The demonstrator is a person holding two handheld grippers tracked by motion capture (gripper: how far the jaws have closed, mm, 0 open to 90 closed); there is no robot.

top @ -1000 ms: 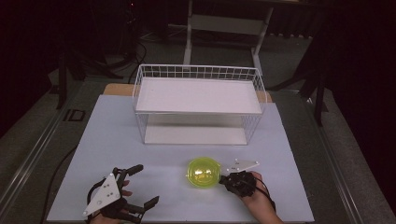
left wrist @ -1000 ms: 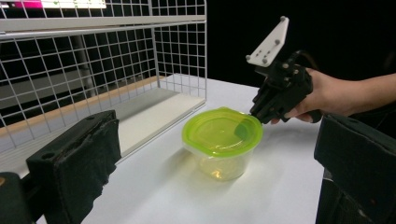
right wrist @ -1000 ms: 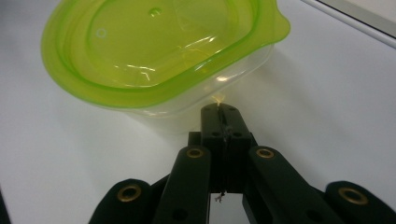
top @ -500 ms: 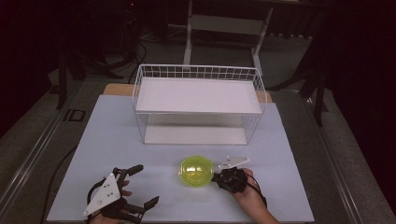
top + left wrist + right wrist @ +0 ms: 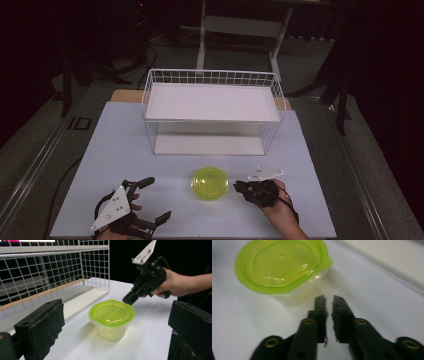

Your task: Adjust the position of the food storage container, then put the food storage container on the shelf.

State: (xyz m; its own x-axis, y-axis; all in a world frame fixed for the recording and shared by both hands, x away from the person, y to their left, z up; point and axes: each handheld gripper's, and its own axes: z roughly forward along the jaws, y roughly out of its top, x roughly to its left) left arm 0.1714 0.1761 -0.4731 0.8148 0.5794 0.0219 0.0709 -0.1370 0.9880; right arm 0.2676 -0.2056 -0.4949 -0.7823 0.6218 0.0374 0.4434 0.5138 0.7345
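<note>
The right gripper [image 5: 328, 298] has its jaws parted by only a narrow slit — they have just been opening a little — and nothing sits between the pads; its tips stop just short of the container [image 5: 283, 270], near the lid's rim on the side where a small pull-tab juts out. The left gripper [image 5: 112, 340] stands wide open and holds nothing, its two black pads framing the same tub from the other side, well apart from it. The container [image 5: 210, 183], a clear tub with a lime-green lid snapped on, stands upright on the white table [image 5: 100, 150], between the two hands and in front of the open side of the wire basket [image 5: 212, 80], near it but apart. It is squat and roundish, so it has no real long axis across the table; its axis runs straight up, the lid faces the ceiling, and the tab points roughly toward the right gripper. As I judge it, the risk lies in the narrow gap: jaws this close cannot straddle the tub, and a nudge at the rim would likely slide or tip a light, seemingly empty tub — or catch the tab and lift the lid while the body stays behind.
</note>
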